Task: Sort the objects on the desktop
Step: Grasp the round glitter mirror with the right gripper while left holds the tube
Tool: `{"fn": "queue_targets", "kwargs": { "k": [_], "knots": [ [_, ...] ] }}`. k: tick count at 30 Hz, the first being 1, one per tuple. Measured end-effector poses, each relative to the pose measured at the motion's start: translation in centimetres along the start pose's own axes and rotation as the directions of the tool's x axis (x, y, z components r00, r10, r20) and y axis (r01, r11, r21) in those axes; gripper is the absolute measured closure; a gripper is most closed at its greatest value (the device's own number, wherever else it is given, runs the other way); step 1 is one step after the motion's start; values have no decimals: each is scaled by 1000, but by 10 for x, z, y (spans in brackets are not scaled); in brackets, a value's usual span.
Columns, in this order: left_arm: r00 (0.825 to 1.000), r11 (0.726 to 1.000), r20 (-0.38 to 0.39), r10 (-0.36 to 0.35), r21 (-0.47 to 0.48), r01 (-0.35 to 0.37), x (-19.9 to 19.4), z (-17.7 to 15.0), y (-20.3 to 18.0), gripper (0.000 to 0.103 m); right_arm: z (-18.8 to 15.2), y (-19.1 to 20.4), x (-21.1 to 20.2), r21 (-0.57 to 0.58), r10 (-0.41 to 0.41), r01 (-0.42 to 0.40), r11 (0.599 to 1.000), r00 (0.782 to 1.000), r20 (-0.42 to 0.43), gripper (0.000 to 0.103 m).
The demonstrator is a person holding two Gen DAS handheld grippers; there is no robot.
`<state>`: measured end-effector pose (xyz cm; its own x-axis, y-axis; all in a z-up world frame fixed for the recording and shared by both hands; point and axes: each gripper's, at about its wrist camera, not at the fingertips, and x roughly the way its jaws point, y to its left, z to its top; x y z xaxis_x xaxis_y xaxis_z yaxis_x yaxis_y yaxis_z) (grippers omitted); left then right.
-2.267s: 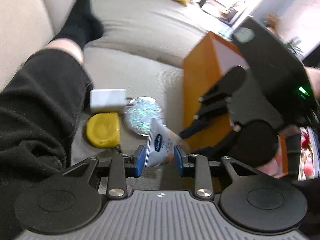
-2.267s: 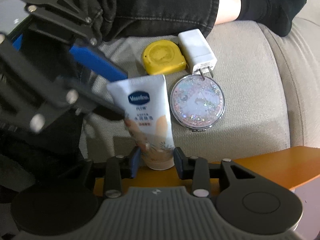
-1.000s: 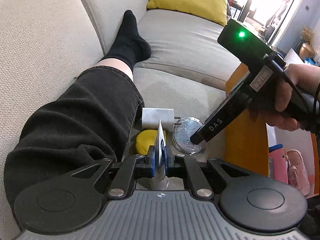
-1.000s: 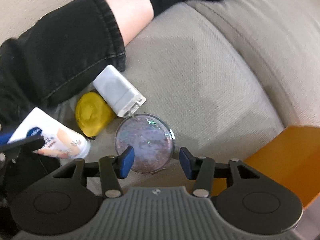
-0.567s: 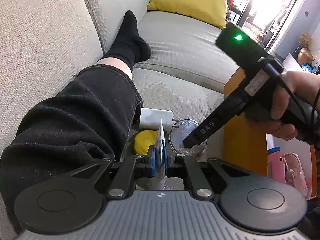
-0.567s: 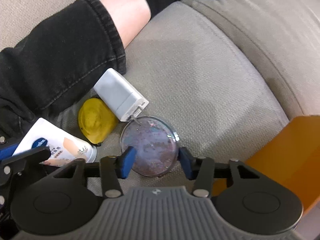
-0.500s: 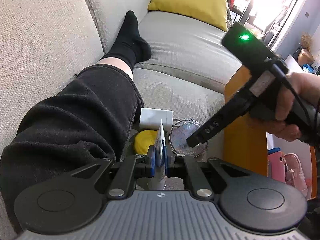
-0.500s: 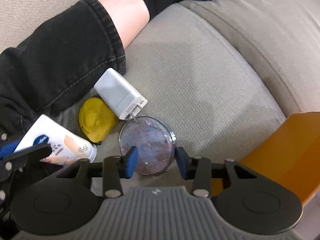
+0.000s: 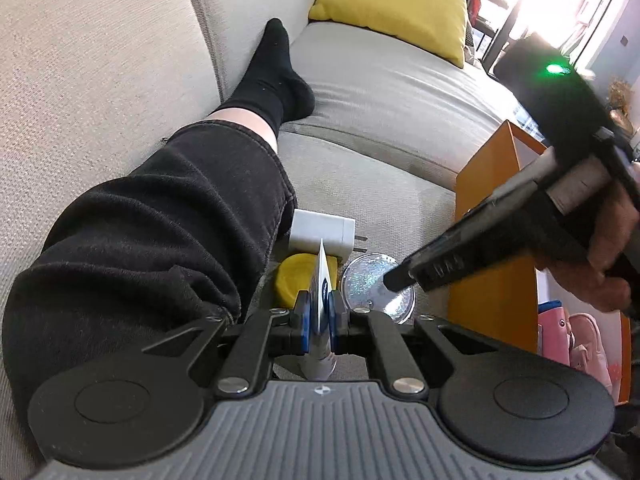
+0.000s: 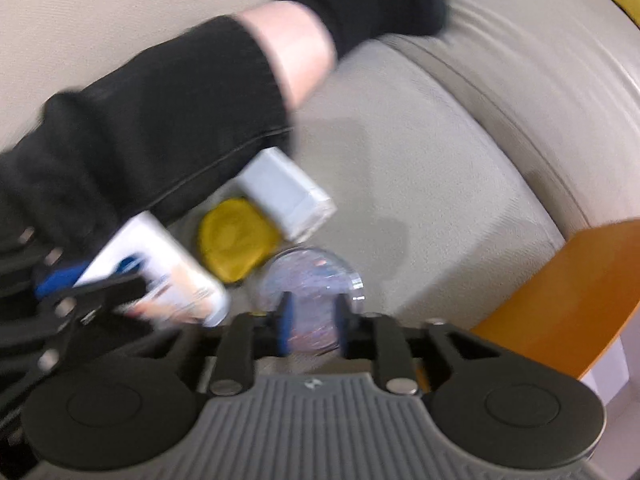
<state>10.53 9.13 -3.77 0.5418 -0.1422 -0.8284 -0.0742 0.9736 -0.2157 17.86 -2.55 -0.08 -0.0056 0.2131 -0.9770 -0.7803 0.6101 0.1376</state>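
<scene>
My left gripper (image 9: 319, 322) is shut on a white hand cream tube (image 9: 321, 292), held edge-on above the sofa seat; the tube also shows in the right wrist view (image 10: 160, 276). My right gripper (image 10: 313, 330) has closed around the round glitter mirror (image 10: 310, 280), its pads at the mirror's near edge; that view is blurred. The mirror also shows in the left wrist view (image 9: 368, 286), with the right gripper's tip (image 9: 396, 280) on it. A yellow tape measure (image 9: 294, 284) and a white charger (image 9: 322, 230) lie beside the mirror.
A person's leg in black trousers (image 9: 160, 220) and a black sock (image 9: 272, 76) lies along the sofa left of the objects. An orange box (image 9: 492, 240) stands right of them, also in the right wrist view (image 10: 572, 292). A yellow cushion (image 9: 392, 4) sits far back.
My right gripper has dropped onto the glitter mirror and its jaws have narrowed from wide open to gripping the mirror's edge. My left gripper keeps holding the tube almost still.
</scene>
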Motion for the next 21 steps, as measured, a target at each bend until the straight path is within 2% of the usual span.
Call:
{"fn": "queue_targets", "kwargs": {
  "k": [1,4,7,10,12,15,19,21],
  "knots": [
    [1000,1000,1,2,-4,-2,0,-1,1,94,4,-7,5,34,-13,13,999,1000,-8,57],
    [1000,1000,6,-2,-13,2,0,-2,4,94,6,-23,14,108,-20,25,994,999,-46,53],
    [1000,1000,6,-4,-17,4,1,-1,5,94,5,-23,22,114,-8,15,993,998,-64,47],
    [1000,1000,4,-1,-13,1,2,0,3,94,5,-24,31,159,74,-59,985,993,-89,41],
    [1000,1000,3,-1,-14,1,3,0,4,94,3,-22,35,165,90,-74,984,992,-93,40],
    [1000,1000,3,-1,-16,1,4,1,4,94,-3,-15,34,136,81,-71,988,994,-73,44],
    [1000,1000,2,2,-11,-2,5,1,2,94,-12,-14,18,131,101,-94,987,994,-50,69],
    [1000,1000,2,2,-11,-2,4,0,2,94,-19,-9,5,91,99,-97,991,995,-18,76]
  ]
}}
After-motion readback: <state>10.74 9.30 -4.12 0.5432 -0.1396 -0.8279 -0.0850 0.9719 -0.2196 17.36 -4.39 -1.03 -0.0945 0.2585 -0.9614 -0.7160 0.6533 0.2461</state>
